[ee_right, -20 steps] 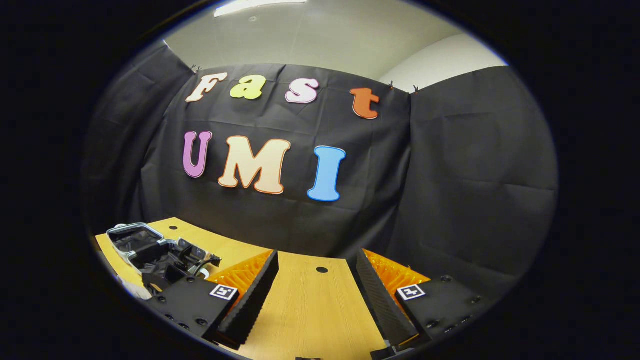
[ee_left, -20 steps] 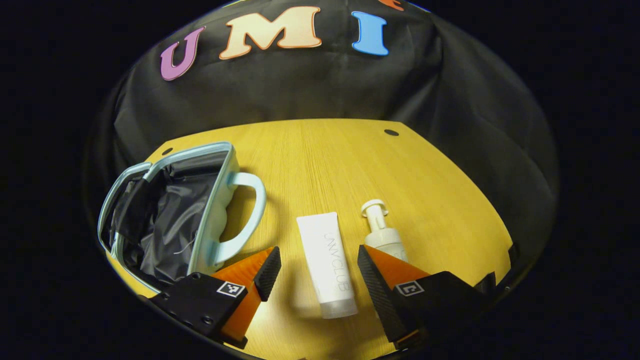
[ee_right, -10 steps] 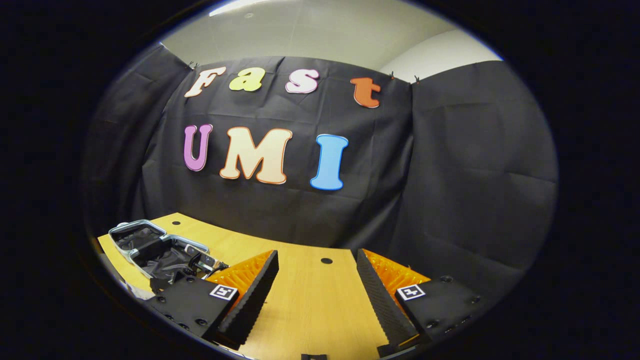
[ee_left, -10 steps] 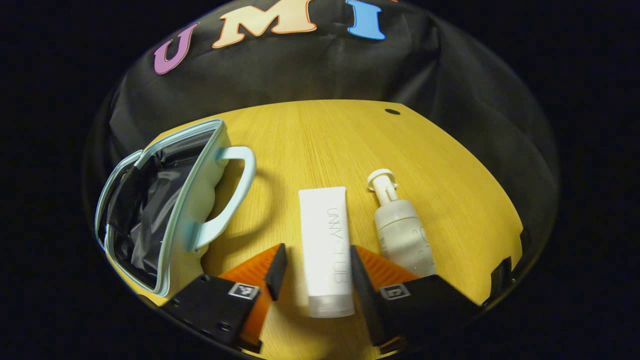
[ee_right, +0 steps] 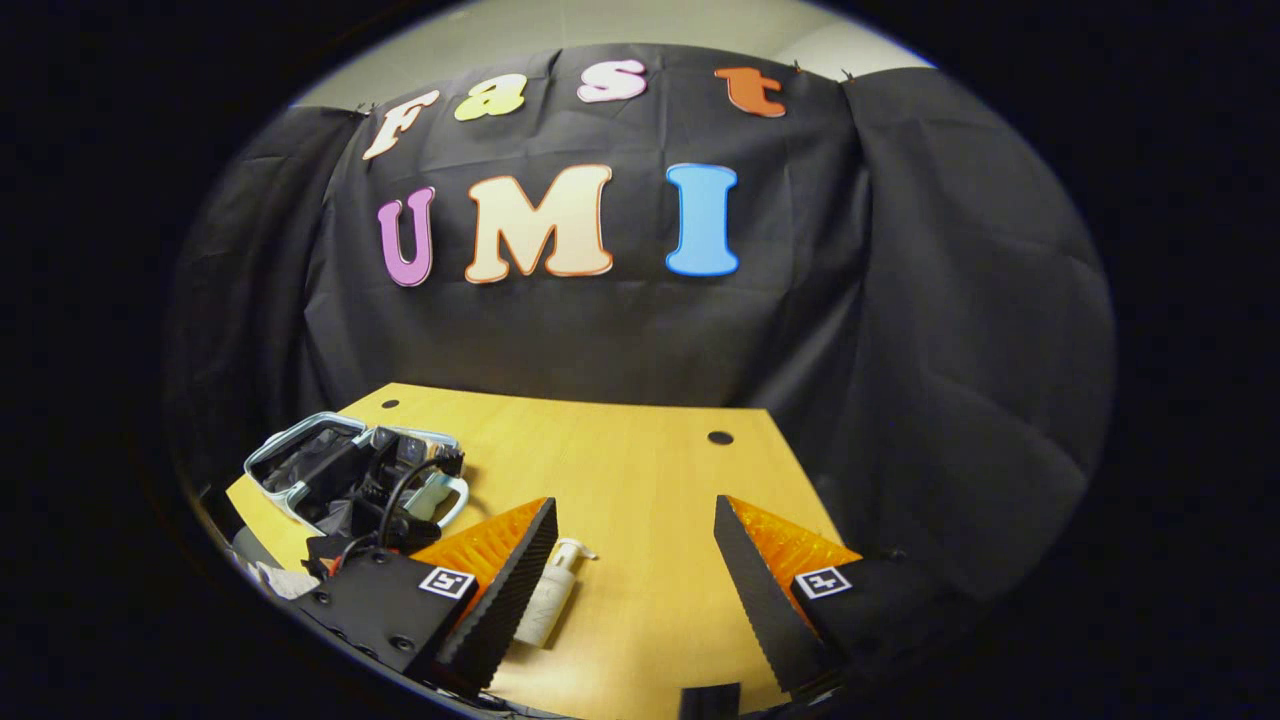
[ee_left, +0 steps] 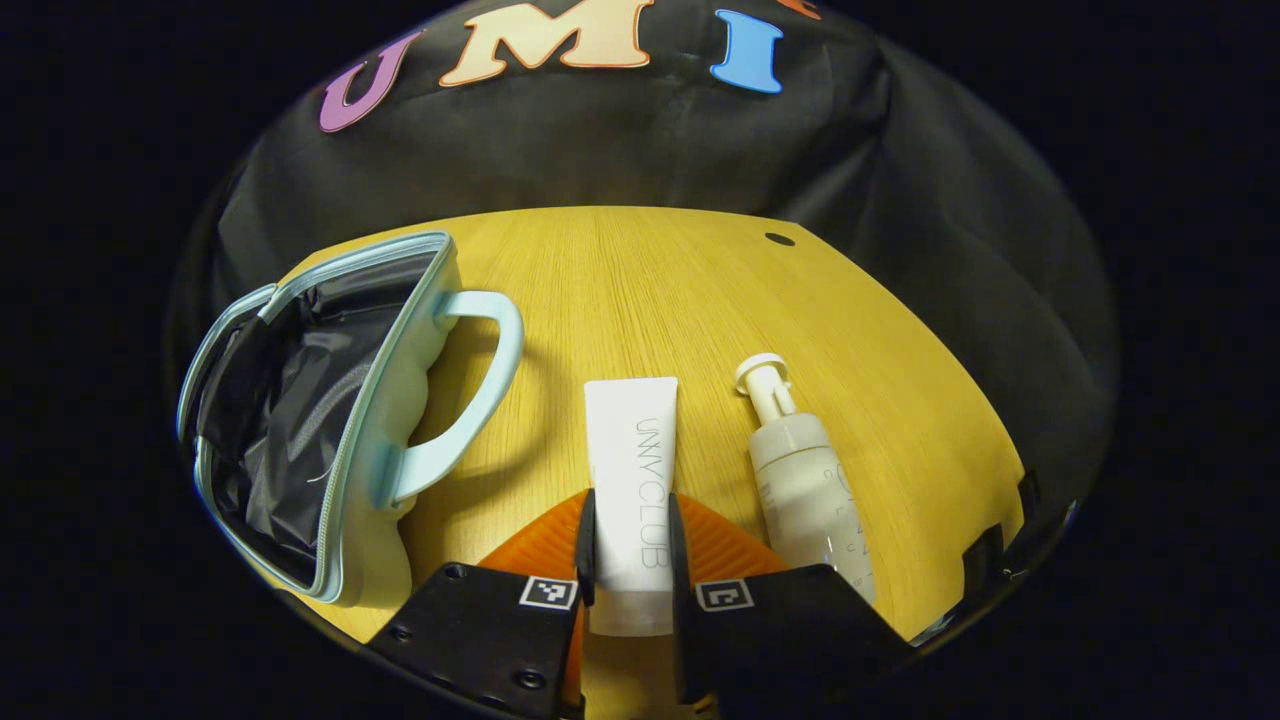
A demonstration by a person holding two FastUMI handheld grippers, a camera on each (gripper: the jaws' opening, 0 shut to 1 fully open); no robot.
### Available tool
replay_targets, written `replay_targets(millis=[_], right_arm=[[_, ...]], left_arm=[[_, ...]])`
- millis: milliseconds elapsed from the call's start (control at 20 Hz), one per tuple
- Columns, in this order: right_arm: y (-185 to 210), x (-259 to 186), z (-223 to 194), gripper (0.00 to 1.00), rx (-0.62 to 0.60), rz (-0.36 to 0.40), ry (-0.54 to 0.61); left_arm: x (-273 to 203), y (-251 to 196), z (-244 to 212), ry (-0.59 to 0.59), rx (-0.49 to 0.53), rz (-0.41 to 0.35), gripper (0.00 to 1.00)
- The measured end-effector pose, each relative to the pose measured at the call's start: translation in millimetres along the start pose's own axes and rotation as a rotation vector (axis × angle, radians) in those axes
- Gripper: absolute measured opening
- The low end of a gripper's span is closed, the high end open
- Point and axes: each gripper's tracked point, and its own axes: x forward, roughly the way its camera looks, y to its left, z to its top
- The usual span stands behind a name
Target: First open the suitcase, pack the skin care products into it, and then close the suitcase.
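The left gripper (ee_left: 632,550) pinched the lower end of the white tube (ee_left: 632,470), both fingers against its sides, as it lay on the wooden table (ee_left: 680,290). The right gripper (ee_right: 635,580) hung spread and empty above the table. A pump bottle (ee_left: 800,470) lay just beside the tube; the open pale-blue suitcase (ee_left: 330,400) sat to the left. The lift probably wanted a straight rise, clear of the bottle, then a carry over the suitcase's rim.
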Motion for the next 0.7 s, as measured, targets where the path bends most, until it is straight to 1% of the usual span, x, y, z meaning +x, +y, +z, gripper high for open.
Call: replay_targets(millis=[200,300,350,400,450,500,550,600,650,700], right_arm=[[22,39,-64,1.00,0.077,0.049,0.183],[28,47,-96,1.00,0.120,0.050,0.255],[32,51,-109,0.99,0.141,0.052,0.285],[37,56,-118,0.98,0.156,0.056,0.311],[42,62,-126,0.96,0.155,0.059,0.340],[46,64,-138,0.92,0.142,0.065,0.372],[52,70,-152,0.96,0.122,0.072,0.395],[58,74,-161,0.92,0.096,0.079,0.419],[65,74,-171,0.92,0.075,0.086,0.441],[71,73,-179,0.96,0.063,0.098,0.466]], left_arm=[[-20,0,9,-0.032,-0.002,-0.028,0.27],[-31,1,15,-0.049,-0.016,-0.035,0.27],[-37,2,19,-0.058,-0.024,-0.039,0.29],[-42,4,21,-0.062,-0.029,-0.040,0.27],[-47,7,22,-0.066,-0.033,-0.041,0.30],[-51,9,24,-0.074,-0.035,-0.044,0.27],[-55,10,25,-0.079,-0.033,-0.044,0.27],[-58,11,27,-0.084,-0.028,-0.042,0.27],[-61,13,26,-0.087,-0.023,-0.040,0.27],[-64,13,27,-0.089,-0.019,-0.043,0.27]])
